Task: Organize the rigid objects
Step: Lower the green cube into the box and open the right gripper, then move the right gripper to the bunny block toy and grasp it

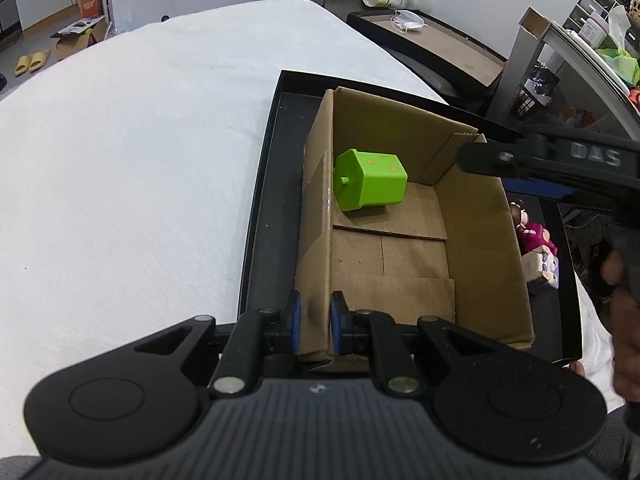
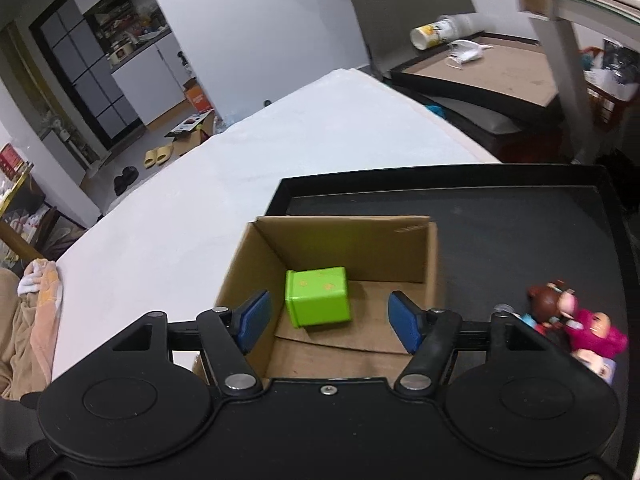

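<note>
An open cardboard box (image 1: pixel 480 260) stands in a black tray (image 1: pixel 256 200) on the white table. A bright green cube-shaped container (image 1: pixel 370 180) lies on its side on the box floor, at the far left. My left gripper (image 1: pixel 316 320) is shut on the box's near left wall, one blue pad on each side of the cardboard. In the right wrist view my right gripper (image 2: pixel 330 318) hovers open over the box (image 2: pixel 348 240). Its blue pads stand well apart from the green container (image 2: pixel 318 296). The right tool's black body (image 1: pixel 560 168) reaches in over the box's far right corner.
Small toy figures (image 2: pixel 592 328) lie in the tray (image 2: pixel 520 240) to the right of the box. White table cloth (image 1: pixel 140 160) spreads to the left. A second tray (image 1: pixel 440 36) with a face mask and a cup sits behind. Shelving stands at the right.
</note>
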The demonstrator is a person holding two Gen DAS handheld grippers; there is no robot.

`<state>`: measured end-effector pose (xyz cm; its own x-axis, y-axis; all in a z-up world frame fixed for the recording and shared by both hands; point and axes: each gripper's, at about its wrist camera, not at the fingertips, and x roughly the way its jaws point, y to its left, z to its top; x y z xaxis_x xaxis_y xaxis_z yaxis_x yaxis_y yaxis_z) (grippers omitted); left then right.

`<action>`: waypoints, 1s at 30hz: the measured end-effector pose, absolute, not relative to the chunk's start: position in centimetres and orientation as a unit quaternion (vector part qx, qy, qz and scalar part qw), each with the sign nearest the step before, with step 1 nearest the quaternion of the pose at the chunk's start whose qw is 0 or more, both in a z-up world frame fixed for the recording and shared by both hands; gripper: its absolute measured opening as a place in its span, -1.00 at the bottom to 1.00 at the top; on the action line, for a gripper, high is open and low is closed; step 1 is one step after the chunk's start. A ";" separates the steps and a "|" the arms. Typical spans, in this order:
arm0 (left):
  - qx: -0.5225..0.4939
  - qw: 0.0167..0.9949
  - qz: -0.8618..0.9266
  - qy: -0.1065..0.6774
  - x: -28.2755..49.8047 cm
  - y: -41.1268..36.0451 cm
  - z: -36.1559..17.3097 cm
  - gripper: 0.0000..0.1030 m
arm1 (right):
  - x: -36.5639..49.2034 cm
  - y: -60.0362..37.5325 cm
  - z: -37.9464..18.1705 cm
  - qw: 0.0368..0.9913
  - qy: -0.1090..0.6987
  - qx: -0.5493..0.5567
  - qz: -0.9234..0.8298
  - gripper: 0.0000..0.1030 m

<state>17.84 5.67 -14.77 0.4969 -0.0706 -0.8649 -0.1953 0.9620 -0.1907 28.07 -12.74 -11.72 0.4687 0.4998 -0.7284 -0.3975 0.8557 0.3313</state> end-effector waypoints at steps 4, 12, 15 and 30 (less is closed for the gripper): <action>-0.122 0.860 0.037 0.494 17.7 5.1 -14.5 -0.74 | 27.7 -14.5 -10.8 0.859 0.437 0.057 0.259 0.25; -0.114 0.860 0.042 0.496 17.6 4.7 -14.6 -0.74 | 28.3 -17.0 -10.1 0.859 0.441 0.065 0.251 0.25; -0.113 0.860 0.045 0.496 17.7 4.6 -14.6 -0.77 | 28.6 -18.2 -9.9 0.860 0.444 0.066 0.243 0.25; -0.107 0.859 0.055 0.498 17.8 4.2 -14.4 -0.78 | 29.9 -26.5 -12.5 0.860 0.480 0.089 0.146 0.33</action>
<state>17.82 4.18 -14.39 0.4971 -0.0114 -0.8676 -0.2011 0.9712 -0.1279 29.89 -26.51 -12.45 0.4958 0.3364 -0.8006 -0.1649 0.9416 0.2935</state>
